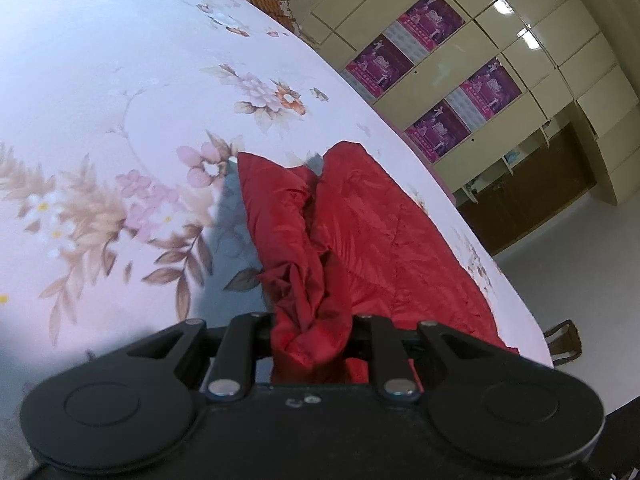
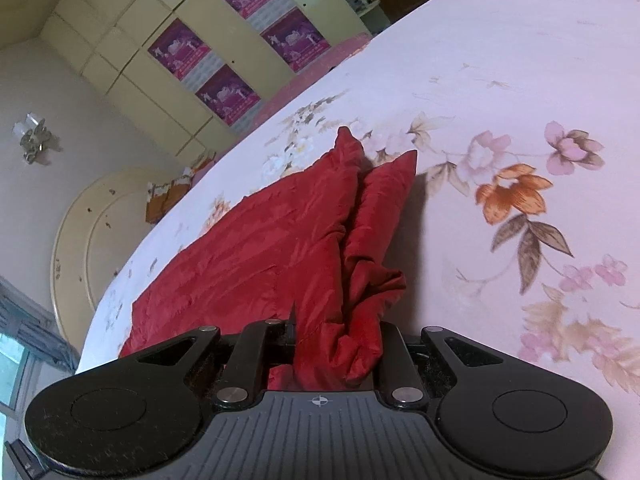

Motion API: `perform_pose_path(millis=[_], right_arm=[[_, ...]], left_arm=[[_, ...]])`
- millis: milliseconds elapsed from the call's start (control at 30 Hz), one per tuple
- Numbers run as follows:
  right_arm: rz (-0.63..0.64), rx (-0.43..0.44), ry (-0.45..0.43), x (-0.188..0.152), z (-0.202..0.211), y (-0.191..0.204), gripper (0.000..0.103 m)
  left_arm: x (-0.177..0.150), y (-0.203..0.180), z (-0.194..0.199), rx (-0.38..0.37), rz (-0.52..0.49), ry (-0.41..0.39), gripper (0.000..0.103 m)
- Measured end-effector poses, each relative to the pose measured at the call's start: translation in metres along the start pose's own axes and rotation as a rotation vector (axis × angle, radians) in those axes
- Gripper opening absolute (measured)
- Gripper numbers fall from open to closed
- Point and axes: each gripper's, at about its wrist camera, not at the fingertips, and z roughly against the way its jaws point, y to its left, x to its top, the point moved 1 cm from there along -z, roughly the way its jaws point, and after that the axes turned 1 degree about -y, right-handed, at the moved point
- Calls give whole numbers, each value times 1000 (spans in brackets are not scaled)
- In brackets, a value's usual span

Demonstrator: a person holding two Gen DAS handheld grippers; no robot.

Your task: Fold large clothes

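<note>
A large red quilted garment (image 1: 376, 236) lies on a bed covered by a pale floral sheet (image 1: 120, 120). My left gripper (image 1: 312, 340) is shut on a bunched edge of the red garment, and the cloth fills the gap between its jaws and hides the fingertips. In the right wrist view the same red garment (image 2: 256, 248) stretches away across the floral sheet (image 2: 520, 100). My right gripper (image 2: 340, 352) is shut on another bunched edge of it, lifted slightly off the sheet. A folded strip of the garment runs forward from each gripper.
The bed edge runs diagonally in the left wrist view, with floor beyond. Cream cabinets with purple posters (image 1: 452, 80) stand past it. A wooden chair (image 1: 564, 340) sits by the bed edge. A round cream headboard (image 2: 92, 240) and a window (image 2: 16, 368) show in the right wrist view.
</note>
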Motion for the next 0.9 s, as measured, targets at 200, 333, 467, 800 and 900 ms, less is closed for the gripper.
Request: perform_pose_path(millis=[200,333,467,800,900], right_arm=[[-22,-7,53,-9,-18,-18,14],[-33,4,58,-8,-21,-25,14],[-31,9,66,-6,-21,-29,14],[-32,-2,74,-10,-23,-30,15],[-27,-28,71,-6,-18,-31,35]], left_arm=[[-15,6,-2,21,0,0,19],[-17,9,-4,22,1,-6,20],[-18,10,-4,29,-8,-5,21],[-18,5,-4,57,-48,5,26],[-17,8,0,39,-16,4,33]])
